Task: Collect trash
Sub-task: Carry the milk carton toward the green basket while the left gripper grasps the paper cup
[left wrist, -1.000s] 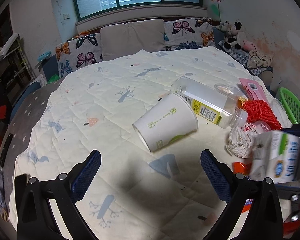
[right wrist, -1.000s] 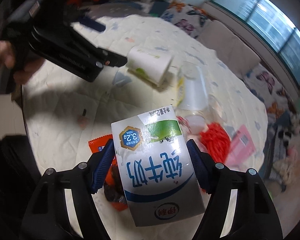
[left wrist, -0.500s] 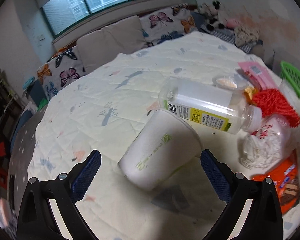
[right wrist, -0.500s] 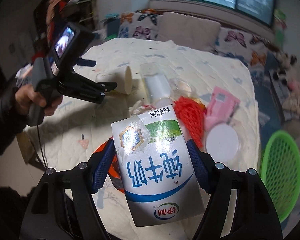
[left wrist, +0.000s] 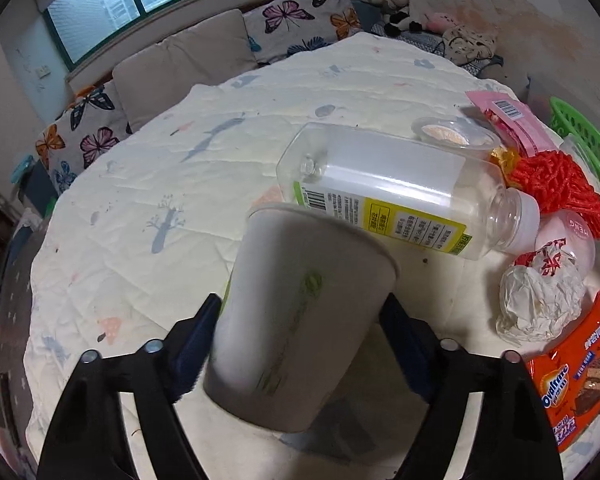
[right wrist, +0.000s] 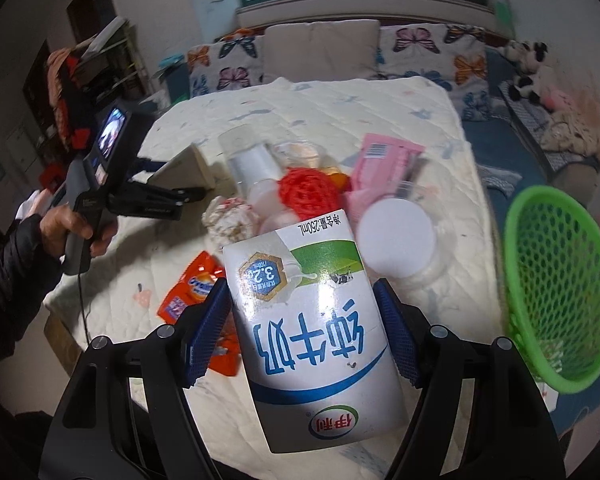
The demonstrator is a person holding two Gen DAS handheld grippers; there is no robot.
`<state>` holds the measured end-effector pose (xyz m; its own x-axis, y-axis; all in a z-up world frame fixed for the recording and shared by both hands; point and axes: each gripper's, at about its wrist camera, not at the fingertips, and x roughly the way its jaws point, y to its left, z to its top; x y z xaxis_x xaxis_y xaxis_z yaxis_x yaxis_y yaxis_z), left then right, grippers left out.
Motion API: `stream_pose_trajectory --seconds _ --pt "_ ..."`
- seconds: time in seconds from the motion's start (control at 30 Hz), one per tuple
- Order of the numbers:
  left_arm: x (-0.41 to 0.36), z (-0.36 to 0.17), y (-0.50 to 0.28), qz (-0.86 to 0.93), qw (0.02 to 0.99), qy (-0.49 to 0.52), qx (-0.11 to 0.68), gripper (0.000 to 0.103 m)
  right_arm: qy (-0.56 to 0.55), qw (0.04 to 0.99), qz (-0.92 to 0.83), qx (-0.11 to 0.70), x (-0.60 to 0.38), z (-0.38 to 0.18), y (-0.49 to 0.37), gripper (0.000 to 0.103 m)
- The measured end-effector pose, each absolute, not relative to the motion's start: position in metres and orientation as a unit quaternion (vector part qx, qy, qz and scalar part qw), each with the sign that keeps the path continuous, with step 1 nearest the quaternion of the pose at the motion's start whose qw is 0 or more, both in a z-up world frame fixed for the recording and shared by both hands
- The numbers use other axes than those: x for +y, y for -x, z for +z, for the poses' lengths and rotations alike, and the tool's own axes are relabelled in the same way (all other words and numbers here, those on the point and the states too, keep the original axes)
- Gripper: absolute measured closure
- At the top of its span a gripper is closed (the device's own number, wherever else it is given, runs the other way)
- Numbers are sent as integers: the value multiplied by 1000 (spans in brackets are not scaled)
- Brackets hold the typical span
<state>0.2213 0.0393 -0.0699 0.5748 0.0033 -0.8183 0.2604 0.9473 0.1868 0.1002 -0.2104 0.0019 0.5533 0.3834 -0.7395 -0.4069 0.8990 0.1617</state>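
Trash filled both grippers: the right gripper (right wrist: 306,330) was clamped on a white-and-blue milk carton (right wrist: 312,336), printed upside down, held above the quilted table (right wrist: 452,152) beside the green basket (right wrist: 560,280). The left gripper (left wrist: 300,332) pinched a white paper cup (left wrist: 296,312) lying against a clear plastic bottle (left wrist: 400,192).

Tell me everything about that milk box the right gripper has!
The milk carton is a white paper-looking box with big blue Chinese letters, a green stripe and a blue badge reading 3.2g. It hangs upside down, tilted a little, pinched between the blue pads of the right gripper on both sides, above the quilted table's edge.
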Motion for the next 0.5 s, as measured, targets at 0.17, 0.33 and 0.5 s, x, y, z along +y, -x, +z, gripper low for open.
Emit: stream_pose_trajectory --seconds 0.17,0.33,0.5 --pt "40 -61 -210 -88 880 -130 448 39 -13 891 196 410 -233 8 -102 31" --pt "35 -42 -193 -98 888 -118 433 40 -34 900 171 401 -256 14 -103 31" --pt "23 -11 -173 -125 898 -98 410 40 -58 909 134 390 -286 21 -108 31"
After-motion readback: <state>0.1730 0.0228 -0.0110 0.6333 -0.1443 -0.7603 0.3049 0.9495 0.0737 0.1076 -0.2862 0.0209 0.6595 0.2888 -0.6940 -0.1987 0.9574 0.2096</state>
